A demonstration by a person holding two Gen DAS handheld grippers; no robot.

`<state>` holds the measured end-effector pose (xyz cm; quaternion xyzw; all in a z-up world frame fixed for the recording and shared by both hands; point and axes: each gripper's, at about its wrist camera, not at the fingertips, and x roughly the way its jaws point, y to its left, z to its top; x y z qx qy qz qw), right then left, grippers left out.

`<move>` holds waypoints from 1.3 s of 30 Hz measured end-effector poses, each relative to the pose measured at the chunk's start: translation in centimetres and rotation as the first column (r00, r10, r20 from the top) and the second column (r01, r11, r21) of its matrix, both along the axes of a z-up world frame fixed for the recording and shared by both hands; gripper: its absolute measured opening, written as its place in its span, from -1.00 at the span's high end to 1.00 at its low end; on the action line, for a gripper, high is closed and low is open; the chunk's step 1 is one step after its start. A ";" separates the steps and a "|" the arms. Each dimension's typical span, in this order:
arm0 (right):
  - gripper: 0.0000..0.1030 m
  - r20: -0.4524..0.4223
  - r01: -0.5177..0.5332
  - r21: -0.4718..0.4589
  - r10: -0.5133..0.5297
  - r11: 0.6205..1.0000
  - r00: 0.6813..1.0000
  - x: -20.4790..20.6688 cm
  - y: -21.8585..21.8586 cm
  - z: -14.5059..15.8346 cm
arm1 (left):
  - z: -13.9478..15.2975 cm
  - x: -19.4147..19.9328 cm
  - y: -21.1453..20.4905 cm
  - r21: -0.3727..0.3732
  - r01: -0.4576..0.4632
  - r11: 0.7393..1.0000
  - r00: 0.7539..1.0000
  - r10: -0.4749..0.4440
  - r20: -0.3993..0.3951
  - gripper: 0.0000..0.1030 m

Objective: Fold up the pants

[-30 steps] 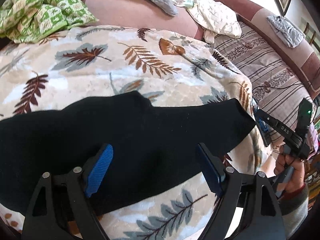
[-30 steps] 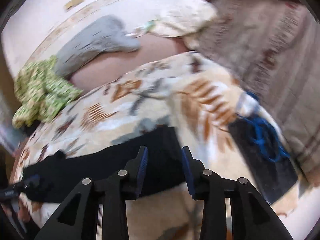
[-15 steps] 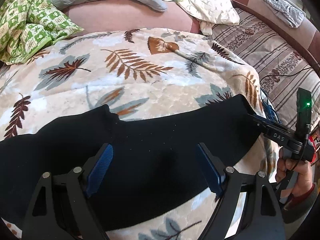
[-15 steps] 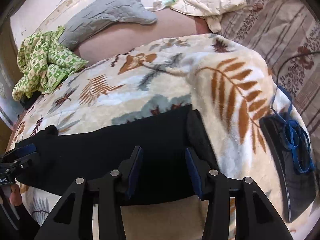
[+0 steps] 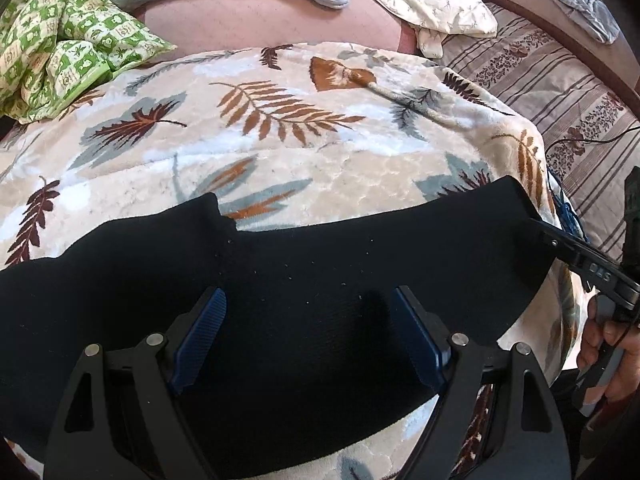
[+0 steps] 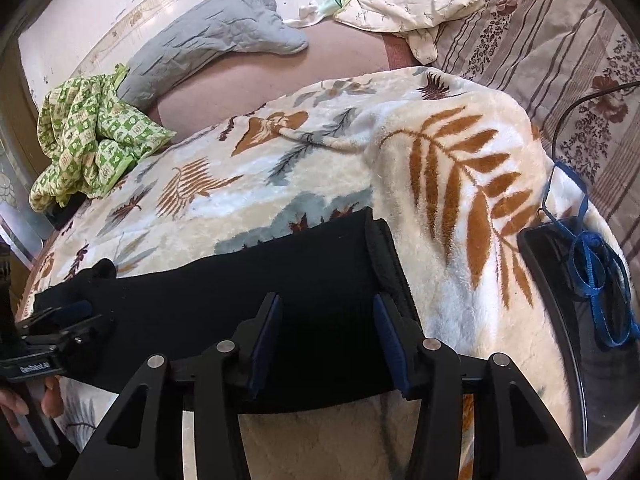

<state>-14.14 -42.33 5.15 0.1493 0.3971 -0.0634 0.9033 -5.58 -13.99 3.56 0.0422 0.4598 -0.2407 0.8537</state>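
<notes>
Black knit pants lie flat in a long band across the near edge of the cream leaf-print fleece blanket | left gripper over the cloth, fingers wide apart, nothing pinched | right gripper at the waistband end (jaws opening), cloth between, pads not pressing.

The pants are plain black, and they lie on a cream blanket with orange, brown and grey-blue leaves on it. The left gripper and the right gripper are black with blue pads. There is a green and white checked cloth, a grey quilted cloth, a pink-brown sheet and a bright blue cord.
</notes>
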 end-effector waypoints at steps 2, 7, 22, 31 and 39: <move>-0.28 0.000 -0.010 0.008 0.010 1.000 1.000 -0.5 0.4 0.5 | 0.3 -0.1 0.1 -0.005 -0.001 1.000 1.000 0.001 -0.001 -0.64; -0.40 0.015 -0.031 -0.010 0.031 0.999 0.999 -2.2 1.4 2.0 | 1.2 -0.4 -0.1 -0.017 0.012 1.000 1.000 -0.012 0.004 -0.64; -0.44 -0.013 -0.027 0.027 0.028 0.999 1.000 -5.0 1.3 1.1 | 2.5 -0.4 -5.5 -0.011 0.144 0.990 0.989 -0.143 0.025 -0.64; -0.44 -0.036 -0.014 0.046 0.015 0.999 0.999 -4.8 0.3 -0.2 | 2.6 0.4 -7.9 0.035 0.139 0.990 0.988 -0.141 0.059 -0.64; -0.47 -0.034 -0.008 0.058 0.010 0.998 0.999 -4.6 0.0 -0.4 | 2.7 0.0 -8.5 0.055 0.144 0.988 0.985 -0.149 0.086 -0.64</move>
